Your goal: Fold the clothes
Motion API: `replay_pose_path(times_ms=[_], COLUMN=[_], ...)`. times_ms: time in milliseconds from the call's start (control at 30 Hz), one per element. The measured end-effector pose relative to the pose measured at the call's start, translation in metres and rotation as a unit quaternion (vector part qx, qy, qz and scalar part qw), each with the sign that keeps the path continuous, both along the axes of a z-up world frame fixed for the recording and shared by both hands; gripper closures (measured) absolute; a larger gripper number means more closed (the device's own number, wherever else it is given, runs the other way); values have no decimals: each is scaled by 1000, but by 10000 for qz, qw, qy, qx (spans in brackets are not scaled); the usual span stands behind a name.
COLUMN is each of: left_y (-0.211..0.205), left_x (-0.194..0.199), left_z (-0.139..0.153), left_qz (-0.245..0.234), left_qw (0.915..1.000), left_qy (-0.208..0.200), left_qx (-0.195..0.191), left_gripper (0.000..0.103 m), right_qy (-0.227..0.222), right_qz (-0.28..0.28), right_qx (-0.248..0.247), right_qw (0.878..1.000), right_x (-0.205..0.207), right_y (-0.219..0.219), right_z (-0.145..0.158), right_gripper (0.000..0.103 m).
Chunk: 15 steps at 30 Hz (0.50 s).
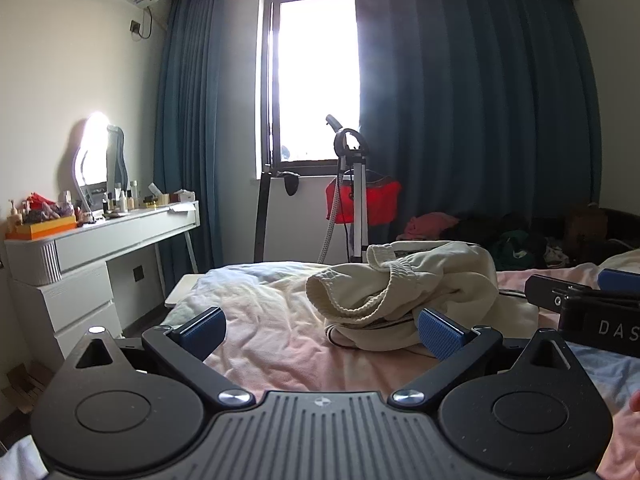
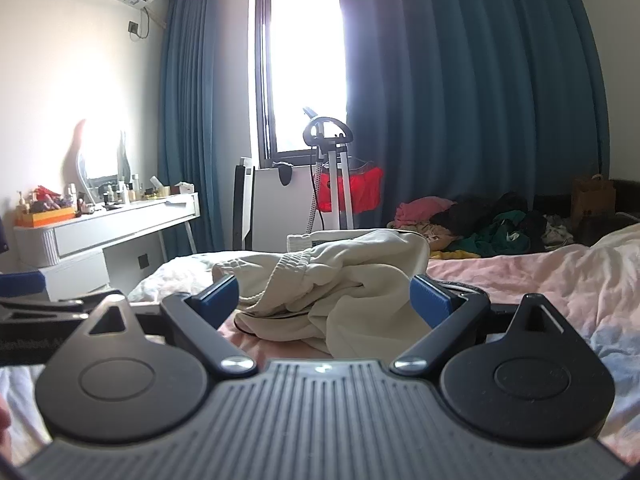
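The left gripper [image 1: 322, 330] is hovering low over the bed [image 1: 280, 344] with its blue-padded fingers [image 1: 440, 334] spread wide and released, gripping nothing. A crumpled cream garment [image 1: 416, 288] is lying on the pink sheet just ahead of these fingers, toward the right one; its ribbed cuff is curling open between the two pads' line of sight, and the right pad is sitting right at the garment's near edge, though contact cannot be told. The left pad is standing over bare sheet, well clear of the cloth.

The right gripper [image 2: 324, 300] is likewise hanging open, fingers [image 2: 430, 300] released and empty. In its view the cream garment [image 2: 352, 276] is filling the gap between the two pads and stretching beyond them, a fold of it draping down toward the palm. The bed [image 2: 540, 280] is spreading out to the right of the fingers.

Each gripper is showing at the edge of the other's view, so the two are sitting side by side.

Beyond the fingers, a garment steamer stand [image 1: 358, 200] with a red item hanging on it is standing before the window [image 1: 316, 76], blue curtains [image 1: 480, 100] are hanging beside it, and a pile of clothes [image 2: 480, 220] is lying past the right fingers. A white tabletop [image 1: 120, 224] crowded with bottles is standing far left.
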<state>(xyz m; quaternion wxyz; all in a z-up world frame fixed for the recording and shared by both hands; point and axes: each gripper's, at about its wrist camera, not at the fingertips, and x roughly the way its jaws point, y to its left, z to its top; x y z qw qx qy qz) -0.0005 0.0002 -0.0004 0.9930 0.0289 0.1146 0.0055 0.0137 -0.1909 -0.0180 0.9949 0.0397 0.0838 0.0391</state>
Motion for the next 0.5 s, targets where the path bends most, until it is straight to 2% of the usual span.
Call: replay_pose_path(times_ms=[233,300,367,500], left_y=[-3,-2,6,14], left_x=[-3,2,-3,-1], left_z=[-3,-3,-8,-15], left_qz=[69,78,59,89], left_qw=[9995,9995,9999,9999], left_qy=[70,129,2,-22], left_qx=[312,274,140,117], left_gripper=[0,0,0,0], right_qy=[-55,-71,-87,-72], right_qz=[-50,-64,-78,-66], right_qx=[-72,-92,-113,-66], right_qw=[9999,9999,9999,9999], right_x=[-5,-7,-9,-5], right_y=[6,7,9,7], right_z=[4,5,6,2], right_gripper=[9,9,9,9])
